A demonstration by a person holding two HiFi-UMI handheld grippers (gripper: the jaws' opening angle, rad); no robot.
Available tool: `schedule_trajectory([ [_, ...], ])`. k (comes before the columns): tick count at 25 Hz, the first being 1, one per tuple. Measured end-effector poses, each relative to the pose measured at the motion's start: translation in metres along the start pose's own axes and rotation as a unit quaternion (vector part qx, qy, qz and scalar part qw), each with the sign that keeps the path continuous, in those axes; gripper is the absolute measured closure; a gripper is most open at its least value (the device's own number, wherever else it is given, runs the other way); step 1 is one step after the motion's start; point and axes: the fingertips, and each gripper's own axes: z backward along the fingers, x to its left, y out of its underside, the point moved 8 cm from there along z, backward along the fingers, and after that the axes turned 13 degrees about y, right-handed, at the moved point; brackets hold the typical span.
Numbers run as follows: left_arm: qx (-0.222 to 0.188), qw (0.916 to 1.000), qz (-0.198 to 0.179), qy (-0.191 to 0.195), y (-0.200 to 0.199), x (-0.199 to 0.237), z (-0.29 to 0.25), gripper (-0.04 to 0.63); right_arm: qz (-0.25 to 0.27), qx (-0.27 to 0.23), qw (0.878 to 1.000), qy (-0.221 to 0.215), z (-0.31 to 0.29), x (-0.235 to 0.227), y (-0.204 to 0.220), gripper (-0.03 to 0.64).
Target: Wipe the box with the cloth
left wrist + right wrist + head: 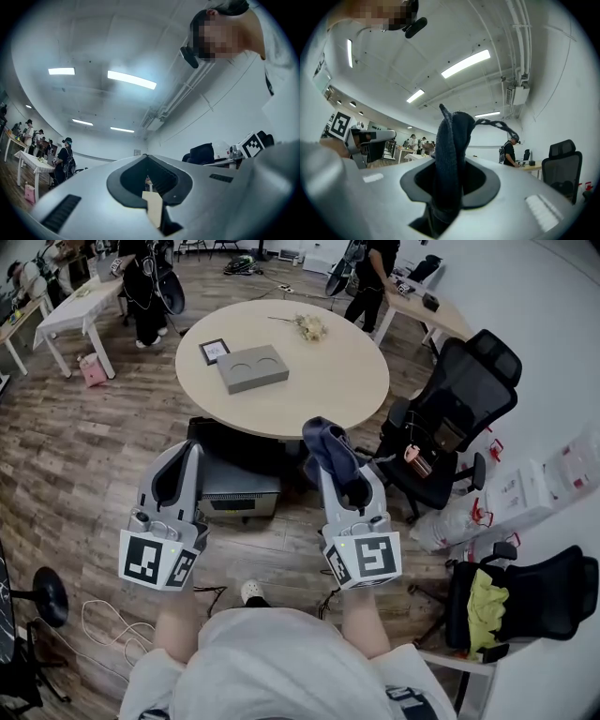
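- Plainly, the right gripper [345, 470] was clamped on the cloth [451, 140], a dark blue knitted piece pinched between its jaws.
- The cloth stood up out of the jaws in a bunched fold, and a loose strand trailed off to one side in the right gripper view.
- The left gripper [186, 454] carried nothing; in the left gripper view its jaws stood together, with only a thin slit between the pads.
- Both grippers were held side by side in front of the person, pointing toward the round table [347, 381] but short of its near edge, over the wooden floor [84, 456].
- Each gripper's marker cube faced the head camera, the left cube [155, 559] and the right cube [364, 559] close to the person's wrists.
- The box [252, 367], grey and flat with two round recesses in its top, lay on the table's left half, well apart from both grippers and from the cloth.
- A small black picture frame [214, 351] lay just beside the box, at its far left corner.
- A sprig of dried flowers [309, 327] lay farther back on the table, apart from the box.
- A grey cabinet [239, 488] stood under the table's near edge, between the two grippers in the head view.
- A black office chair [459, 418] stood to the right of the table, near the white wall.
- Other people stood at white desks [80, 306] at the far end of the room.
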Motion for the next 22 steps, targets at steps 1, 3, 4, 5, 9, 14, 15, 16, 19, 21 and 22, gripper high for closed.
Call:
schedule_trajectory([
  [1, 0.000, 1.0000, -0.002, 0.002, 0.001, 0.006, -0.002, 0.588, -0.005, -0.002, 1.000, 0.002, -0.005, 0.001, 0.001, 0.517],
  [3, -0.001, 1.0000, -0.005, 0.006, 0.004, 0.015, -0.005, 0.588, -0.003, -0.011, 1.000, 0.009, -0.014, 0.004, 0.002, 0.517],
  [4, -0.002, 0.9999, -0.006, 0.008, 0.004, 0.019, -0.006, 0.588, 0.003, -0.016, 1.000, 0.012, -0.017, 0.006, 0.002, 0.517],
  [5, -0.003, 0.9999, -0.007, 0.009, 0.005, 0.023, -0.006, 0.588, 0.010, -0.018, 1.000, 0.014, -0.020, 0.008, 0.003, 0.517],
  [9, -0.003, 1.0000, -0.001, 0.008, 0.010, 0.040, -0.005, 0.588, 0.020, -0.012, 1.000, 0.015, -0.034, 0.019, 0.007, 0.517],
  [14, 0.003, 1.0000, 0.007, 0.005, 0.019, 0.055, -0.010, 0.588, 0.012, -0.006, 1.000, 0.009, -0.052, 0.023, 0.010, 0.516],
  [15, 0.004, 0.9999, 0.008, 0.004, 0.021, 0.058, -0.011, 0.588, 0.016, -0.008, 1.000, 0.008, -0.056, 0.023, 0.011, 0.515],
  [16, 0.005, 0.9999, 0.009, 0.003, 0.023, 0.061, -0.012, 0.588, 0.021, -0.011, 1.000, 0.008, -0.060, 0.023, 0.013, 0.515],
  [19, 0.006, 1.0000, 0.007, -0.002, 0.028, 0.072, -0.020, 0.588, 0.025, -0.026, 0.999, 0.007, -0.075, 0.020, 0.015, 0.517],
  [21, 0.006, 1.0000, 0.004, -0.006, 0.030, 0.080, -0.027, 0.588, 0.007, -0.027, 1.000, 0.001, -0.087, 0.017, 0.018, 0.520],
  [22, 0.006, 0.9999, 0.003, -0.008, 0.031, 0.084, -0.030, 0.588, -0.007, -0.025, 1.000, -0.003, -0.094, 0.014, 0.020, 0.520],
])
